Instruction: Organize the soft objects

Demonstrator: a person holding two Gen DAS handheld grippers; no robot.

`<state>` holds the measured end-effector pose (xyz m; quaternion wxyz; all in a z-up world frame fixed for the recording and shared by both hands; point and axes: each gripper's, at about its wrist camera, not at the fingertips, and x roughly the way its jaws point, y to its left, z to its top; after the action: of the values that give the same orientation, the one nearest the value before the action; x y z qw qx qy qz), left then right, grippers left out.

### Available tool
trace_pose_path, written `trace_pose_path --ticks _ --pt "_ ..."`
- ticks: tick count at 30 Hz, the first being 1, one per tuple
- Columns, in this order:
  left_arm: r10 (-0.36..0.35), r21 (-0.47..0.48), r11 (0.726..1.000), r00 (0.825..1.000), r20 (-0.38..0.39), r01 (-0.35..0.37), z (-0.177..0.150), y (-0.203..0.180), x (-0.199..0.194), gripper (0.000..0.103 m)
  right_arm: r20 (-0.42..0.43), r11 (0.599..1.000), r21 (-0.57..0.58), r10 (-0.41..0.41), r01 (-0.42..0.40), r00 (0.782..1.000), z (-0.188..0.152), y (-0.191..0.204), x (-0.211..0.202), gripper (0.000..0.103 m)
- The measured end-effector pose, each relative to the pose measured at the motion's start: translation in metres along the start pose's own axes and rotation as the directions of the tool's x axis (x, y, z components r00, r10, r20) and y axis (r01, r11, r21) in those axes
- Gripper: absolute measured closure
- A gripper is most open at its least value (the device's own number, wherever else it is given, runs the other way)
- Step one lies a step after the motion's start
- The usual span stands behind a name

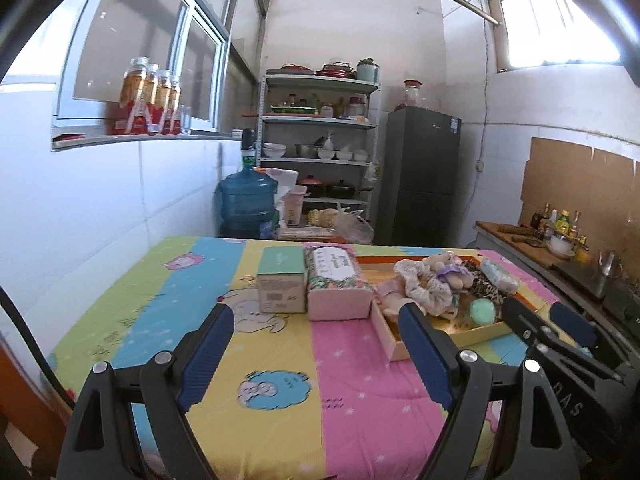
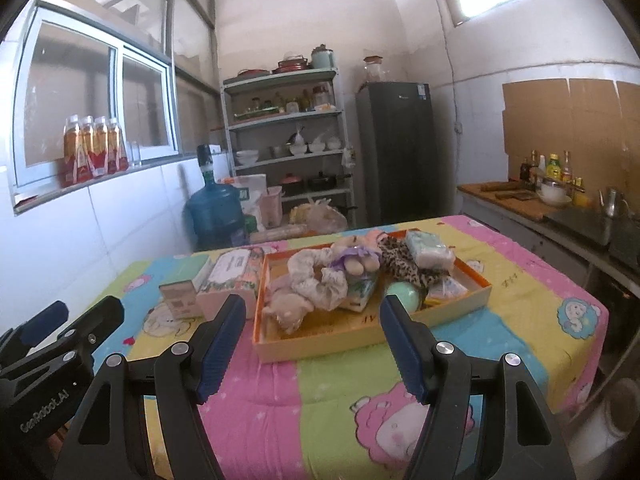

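Because the soft things are heaped together in the shallow orange-rimmed tray point(image 2: 372, 336), they seem gathered there for sorting: a cream scrunchie point(image 2: 320, 280), a small plush doll point(image 2: 354, 260), a leopard-print piece point(image 2: 404, 268), a wrapped tissue pack point(image 2: 428, 252) and a mint-green ball point(image 2: 402, 294) lie overlapping, so what sits beneath them is hidden. Just beside the tray stand a floral tissue pack point(image 1: 338, 284) and a green-lidded box point(image 1: 282, 280), perhaps already set apart. The tray rests on the worktop's striped cartoon cloth point(image 2: 360, 420). Short of the tray, the left gripper point(image 1: 316, 352) and right gripper point(image 2: 312, 344) hover with jaws apart and empty. The tray's far corner is hard to read.
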<state>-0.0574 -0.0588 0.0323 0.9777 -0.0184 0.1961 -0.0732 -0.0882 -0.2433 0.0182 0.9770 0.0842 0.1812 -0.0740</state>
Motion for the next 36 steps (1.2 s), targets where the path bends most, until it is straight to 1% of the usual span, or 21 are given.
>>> trace_pose_path --ticks 7,12,17,25,36 --pt "0.041 -0.021 0.999 0.999 -0.003 -0.041 -0.006 0.010 -0.020 0.019 0.021 1.000 -0.026 0.002 -0.002 1.000 -0.004 0.013 -0.023 0.031" --pt "0.053 -0.035 0.998 0.999 0.006 -0.053 -0.009 0.016 -0.033 0.019 0.016 0.999 -0.046 0.024 -0.023 1.000 -0.010 0.019 -0.035 0.031" --pt "0.065 -0.042 0.997 0.997 0.029 -0.064 -0.012 0.020 -0.045 0.019 0.031 0.998 -0.057 0.024 -0.022 0.999 -0.013 0.020 -0.046 0.031" --pt "0.062 -0.031 0.998 0.998 0.031 -0.061 -0.014 0.020 -0.049 0.019 0.035 0.998 -0.068 0.017 -0.015 0.999 -0.014 0.021 -0.052 0.031" --pt "0.076 -0.009 0.997 0.997 0.013 -0.076 -0.015 0.016 -0.042 0.019 0.017 0.998 -0.062 0.032 -0.031 0.999 -0.017 0.020 -0.044 0.031"
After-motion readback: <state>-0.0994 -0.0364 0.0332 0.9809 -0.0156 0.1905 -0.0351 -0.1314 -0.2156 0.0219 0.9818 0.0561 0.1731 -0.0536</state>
